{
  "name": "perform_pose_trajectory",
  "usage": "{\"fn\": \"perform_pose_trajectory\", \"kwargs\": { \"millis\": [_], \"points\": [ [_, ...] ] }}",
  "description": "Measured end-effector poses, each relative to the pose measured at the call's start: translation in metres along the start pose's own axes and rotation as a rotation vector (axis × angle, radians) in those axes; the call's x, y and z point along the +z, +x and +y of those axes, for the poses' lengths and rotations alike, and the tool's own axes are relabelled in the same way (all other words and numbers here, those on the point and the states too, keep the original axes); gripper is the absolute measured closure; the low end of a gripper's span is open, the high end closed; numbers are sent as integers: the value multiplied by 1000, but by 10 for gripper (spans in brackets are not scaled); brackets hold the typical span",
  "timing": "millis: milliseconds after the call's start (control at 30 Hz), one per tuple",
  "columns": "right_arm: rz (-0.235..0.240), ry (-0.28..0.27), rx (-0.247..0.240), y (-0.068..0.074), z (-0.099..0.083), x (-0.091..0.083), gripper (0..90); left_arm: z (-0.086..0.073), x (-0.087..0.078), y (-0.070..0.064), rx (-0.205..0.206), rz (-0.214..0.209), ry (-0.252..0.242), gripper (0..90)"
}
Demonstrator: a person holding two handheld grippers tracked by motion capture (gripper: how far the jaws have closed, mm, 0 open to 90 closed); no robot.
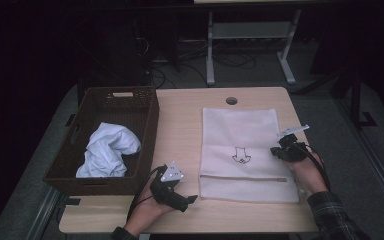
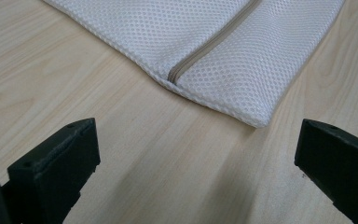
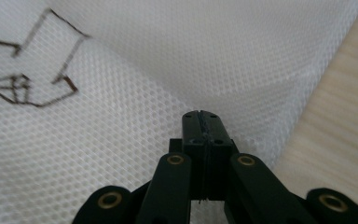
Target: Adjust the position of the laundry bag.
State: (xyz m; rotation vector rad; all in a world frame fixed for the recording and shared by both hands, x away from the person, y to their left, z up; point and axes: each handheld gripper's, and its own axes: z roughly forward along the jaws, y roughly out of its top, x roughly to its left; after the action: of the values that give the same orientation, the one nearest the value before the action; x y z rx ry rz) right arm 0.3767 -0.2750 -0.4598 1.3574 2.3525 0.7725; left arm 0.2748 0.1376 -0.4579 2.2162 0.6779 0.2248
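Observation:
A white mesh laundry bag [image 1: 245,125] lies flat on the wooden table [image 1: 180,120]. It has a small line drawing [image 1: 241,156] at its middle and a grey zipper [image 1: 242,177] near its front edge. My left gripper [image 1: 187,201] rests by the bag's front left corner, open, with bare wood between its jaws [image 2: 196,154]. The zipper's end [image 2: 177,74] and the bag's corner [image 2: 256,122] lie just ahead of it. My right gripper [image 1: 280,150] is at the bag's right edge, shut [image 3: 201,116] on the mesh [image 3: 121,140], and a crease runs to its tip.
A dark wicker basket [image 1: 152,120] stands on the table's left part and holds a crumpled white cloth [image 1: 107,150]. A round cable hole [image 1: 231,100] is at the table's far edge. Beyond the table stand metal frame legs [image 1: 210,55] and floor cables.

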Motion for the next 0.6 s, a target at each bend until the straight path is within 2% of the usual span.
{"fn": "perform_pose_trajectory", "kwargs": {
  "millis": [233, 433, 600],
  "points": [
    [-41, 14, -13, 3, -3, -2, 890, 0, -1, 0, 1, 1, -1, 0],
    [-45, 17, 23, -3, -12, -8, 890, 0, 0, 0, 2, 0, 3, 0],
    [-66, 23, 58, -11, -20, -15, 889, 0, 1, 0, 2, 1, 6, 0]
  ]
}}
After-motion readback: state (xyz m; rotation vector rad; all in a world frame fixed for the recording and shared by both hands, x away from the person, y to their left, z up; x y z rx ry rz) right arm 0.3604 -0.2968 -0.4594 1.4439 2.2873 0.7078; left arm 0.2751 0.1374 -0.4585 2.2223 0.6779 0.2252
